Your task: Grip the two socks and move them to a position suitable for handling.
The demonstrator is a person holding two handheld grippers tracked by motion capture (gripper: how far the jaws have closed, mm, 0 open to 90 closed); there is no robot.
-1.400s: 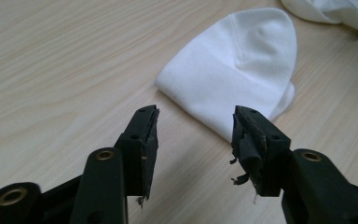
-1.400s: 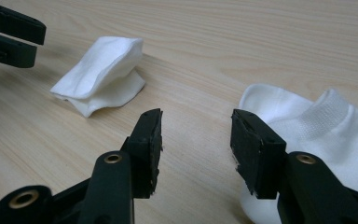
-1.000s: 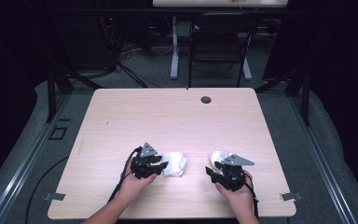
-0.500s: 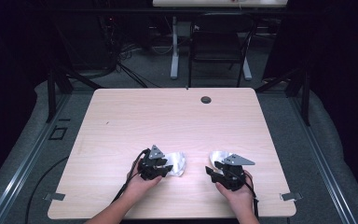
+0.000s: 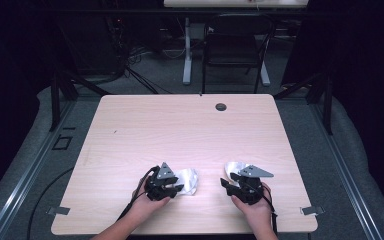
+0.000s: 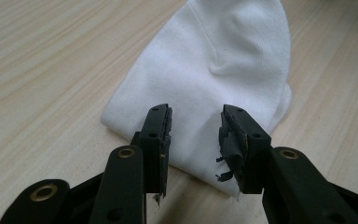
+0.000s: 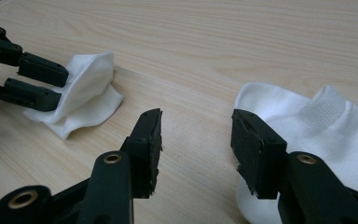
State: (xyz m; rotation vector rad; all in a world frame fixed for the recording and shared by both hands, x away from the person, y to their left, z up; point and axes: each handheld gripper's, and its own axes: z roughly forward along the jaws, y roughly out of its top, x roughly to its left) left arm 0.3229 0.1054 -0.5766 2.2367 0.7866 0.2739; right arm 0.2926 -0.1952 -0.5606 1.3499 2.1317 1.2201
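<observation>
Wooden table [image 5: 190, 135]; left tongs [image 6: 195, 135] gape over one sock [image 6: 223, 70]; right tongs [image 7: 196, 140] open (second sock [image 7: 317, 135] cut off).

Two plain white socks, one [image 5: 186, 180] near the left gripper [image 5: 166, 186], one with a ribbed cuff [image 5: 232, 169] near the right gripper [image 5: 240, 184]. Both grippers black with grey top plates. Surface [image 5: 180, 130] pale wood grain, with a dark round grommet [image 5: 221, 106] near its far edge.

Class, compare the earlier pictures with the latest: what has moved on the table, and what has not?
The left gripper edged right onto the left sock, its fingers just closing slightly, not yet pinching it. The right gripper and right sock stayed put.
</observation>
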